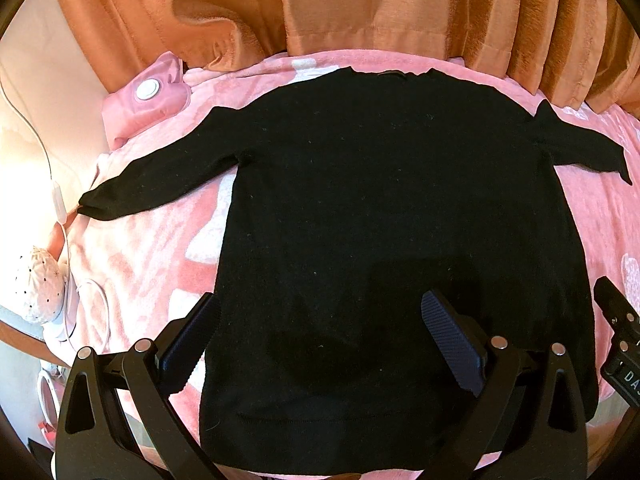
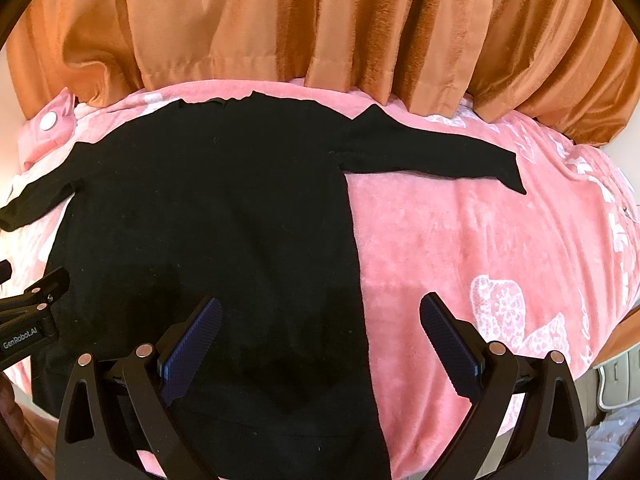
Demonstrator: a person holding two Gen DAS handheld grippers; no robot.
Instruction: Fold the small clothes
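We see a small black long-sleeved knit sweater (image 1: 400, 220) lying flat and unfolded on a pink fleece blanket (image 2: 480, 248). Its neckline points toward the far edge, its ribbed hem lies nearest us, and both sleeves stretch outward to either side.

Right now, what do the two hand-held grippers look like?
Both match: the left hand-held gripper and right hand-held gripper have black, arched linkage arms with silver rivets and dark blue ribbed finger pads. White "GenRobot.AI" lettering marks the left one's side.
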